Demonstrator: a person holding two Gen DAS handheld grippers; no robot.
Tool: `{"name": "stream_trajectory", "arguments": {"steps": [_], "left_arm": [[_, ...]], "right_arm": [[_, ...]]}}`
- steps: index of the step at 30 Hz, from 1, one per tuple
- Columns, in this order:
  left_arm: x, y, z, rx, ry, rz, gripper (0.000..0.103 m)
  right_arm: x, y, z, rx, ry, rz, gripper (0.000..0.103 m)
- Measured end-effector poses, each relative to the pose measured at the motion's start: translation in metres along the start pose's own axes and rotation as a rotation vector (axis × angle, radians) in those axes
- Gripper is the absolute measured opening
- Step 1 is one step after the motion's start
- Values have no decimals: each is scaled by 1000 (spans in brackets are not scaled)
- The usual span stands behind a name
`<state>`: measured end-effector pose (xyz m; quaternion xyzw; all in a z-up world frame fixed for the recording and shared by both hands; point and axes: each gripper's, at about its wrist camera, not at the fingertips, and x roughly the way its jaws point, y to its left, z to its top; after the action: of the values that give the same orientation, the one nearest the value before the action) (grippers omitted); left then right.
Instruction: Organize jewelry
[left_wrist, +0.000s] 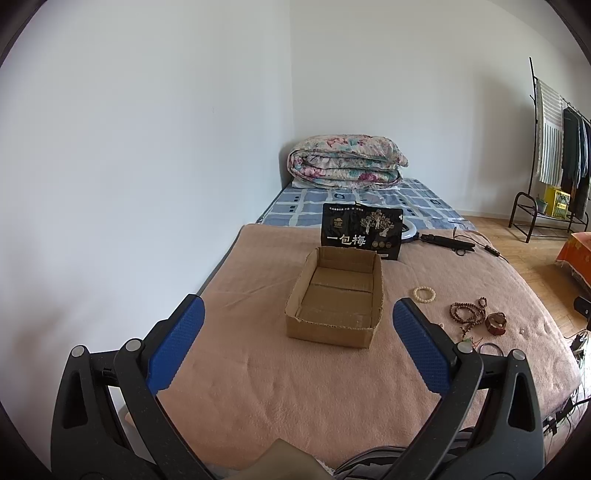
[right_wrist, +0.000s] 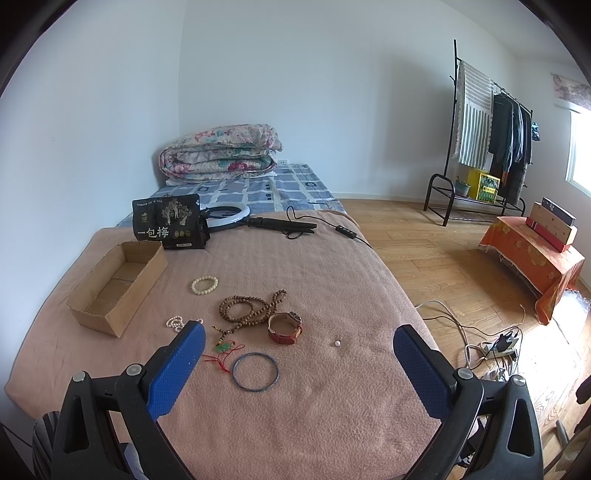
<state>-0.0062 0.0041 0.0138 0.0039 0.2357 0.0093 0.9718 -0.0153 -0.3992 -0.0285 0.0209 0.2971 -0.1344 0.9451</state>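
Note:
An empty open cardboard box (left_wrist: 334, 295) (right_wrist: 114, 284) sits on the pink blanket. Right of it lie a cream bead bracelet (left_wrist: 424, 294) (right_wrist: 204, 285), a long brown bead string (left_wrist: 468, 314) (right_wrist: 251, 308), a red-strapped watch (left_wrist: 495, 323) (right_wrist: 285, 328), a blue bangle (right_wrist: 255, 371), a small white bead bracelet (right_wrist: 175, 322), a green pendant on red cord (right_wrist: 223, 347) and a tiny pearl piece (right_wrist: 337, 343). My left gripper (left_wrist: 297, 328) is open and empty, above the blanket in front of the box. My right gripper (right_wrist: 299, 358) is open and empty, near the bangle.
A black snack bag (left_wrist: 361, 236) (right_wrist: 168, 221) stands behind the box. A ring light with cable (right_wrist: 236, 218) lies beyond it. A folded floral quilt (right_wrist: 219, 151) is at the bed's head. Wall at left; wood floor, clothes rack (right_wrist: 480, 140), cables (right_wrist: 491, 343) at right.

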Motion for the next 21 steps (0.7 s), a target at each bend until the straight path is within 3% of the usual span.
{"name": "stream_trajectory", "arguments": {"steps": [21], "left_arm": [[-1,-1,-2,3,-3,3,103]], "right_arm": [[0,1,0,1,1,2,103]]}}
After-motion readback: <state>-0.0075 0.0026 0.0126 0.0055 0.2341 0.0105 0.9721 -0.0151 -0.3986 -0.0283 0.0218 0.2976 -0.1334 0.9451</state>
